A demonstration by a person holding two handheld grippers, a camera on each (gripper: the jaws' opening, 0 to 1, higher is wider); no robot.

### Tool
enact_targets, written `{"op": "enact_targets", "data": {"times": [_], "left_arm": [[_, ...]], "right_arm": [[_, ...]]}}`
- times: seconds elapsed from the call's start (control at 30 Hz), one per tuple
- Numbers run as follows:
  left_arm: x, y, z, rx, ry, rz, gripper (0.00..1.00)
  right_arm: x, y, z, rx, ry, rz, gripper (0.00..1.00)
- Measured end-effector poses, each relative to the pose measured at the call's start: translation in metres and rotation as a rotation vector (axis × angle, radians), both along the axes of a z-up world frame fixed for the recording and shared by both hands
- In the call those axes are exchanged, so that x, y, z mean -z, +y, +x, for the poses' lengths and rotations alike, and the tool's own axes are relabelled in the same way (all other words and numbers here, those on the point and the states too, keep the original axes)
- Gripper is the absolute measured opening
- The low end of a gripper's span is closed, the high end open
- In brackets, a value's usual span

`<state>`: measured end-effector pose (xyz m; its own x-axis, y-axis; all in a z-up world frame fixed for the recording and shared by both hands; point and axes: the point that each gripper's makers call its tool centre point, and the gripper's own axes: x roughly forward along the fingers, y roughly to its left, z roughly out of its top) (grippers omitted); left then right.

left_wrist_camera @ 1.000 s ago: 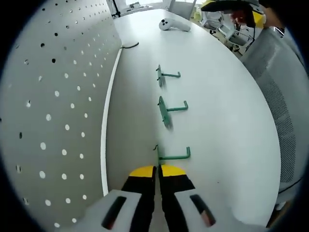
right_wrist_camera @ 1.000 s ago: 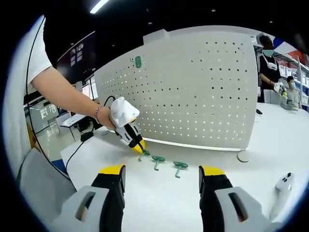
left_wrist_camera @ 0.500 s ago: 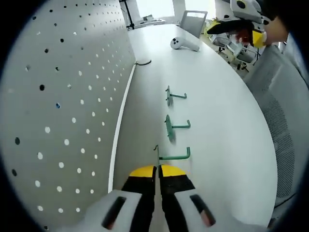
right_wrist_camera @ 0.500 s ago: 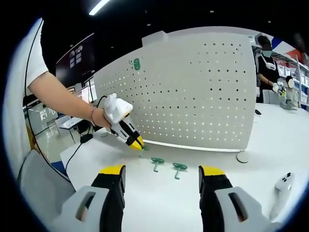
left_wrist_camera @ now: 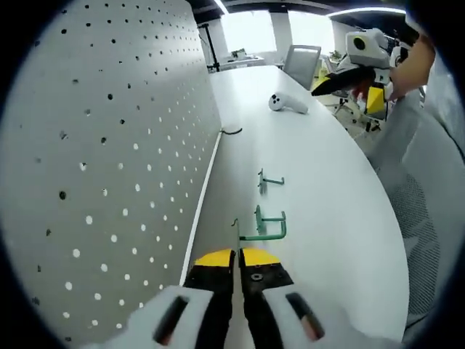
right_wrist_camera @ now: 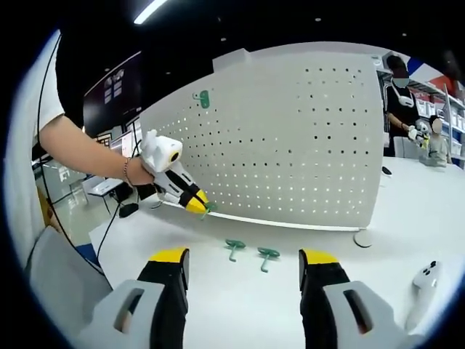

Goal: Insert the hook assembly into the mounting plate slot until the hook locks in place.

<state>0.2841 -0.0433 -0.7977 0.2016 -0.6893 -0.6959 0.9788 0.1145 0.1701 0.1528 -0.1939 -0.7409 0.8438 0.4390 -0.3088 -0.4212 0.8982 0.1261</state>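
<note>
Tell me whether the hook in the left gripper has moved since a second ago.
Yes. In the right gripper view the left gripper has lifted its green hook off the table, up toward the pegboard, away from the two hooks lying there.

A green hook (left_wrist_camera: 260, 234) is pinched between the closed jaws of the left gripper (left_wrist_camera: 237, 256), raised off the table. The white pegboard (right_wrist_camera: 290, 138) stands upright, with one green hook (right_wrist_camera: 203, 98) already mounted near its top.

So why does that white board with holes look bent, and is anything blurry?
Fisheye lenses bend it: in the right gripper view the pegboard bulges like a dome; in the left gripper view it curves along the edge. Both views look sharp; the left gripper view has bright windows behind.
</note>
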Motion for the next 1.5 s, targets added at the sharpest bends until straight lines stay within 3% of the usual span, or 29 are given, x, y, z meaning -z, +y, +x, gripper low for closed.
{"op": "enact_targets", "data": {"times": [0.37,0.7,0.93,1.1,1.5], "left_arm": [[-0.035,0.001,-0.001,-0.086,-0.010,-0.127,0.03],[-0.064,0.003,-0.012,-0.108,-0.047,-0.207,0.02],[-0.090,0.005,-0.021,-0.152,-0.056,-0.314,0.03],[-0.096,0.012,-0.026,-0.179,-0.073,-0.336,0.03],[-0.119,0.023,-0.040,-0.267,-0.076,-0.478,0.03]], "right_arm": [[-0.004,0.002,0.001,-0.005,-0.017,0.011,0.60],[-0.007,0.002,0.000,-0.006,-0.028,0.011,0.60],[-0.010,0.003,0.000,-0.009,-0.035,0.014,0.60],[-0.012,0.006,-0.001,-0.020,-0.037,0.010,0.59],[-0.013,0.007,-0.002,-0.021,-0.033,0.009,0.59]]}}
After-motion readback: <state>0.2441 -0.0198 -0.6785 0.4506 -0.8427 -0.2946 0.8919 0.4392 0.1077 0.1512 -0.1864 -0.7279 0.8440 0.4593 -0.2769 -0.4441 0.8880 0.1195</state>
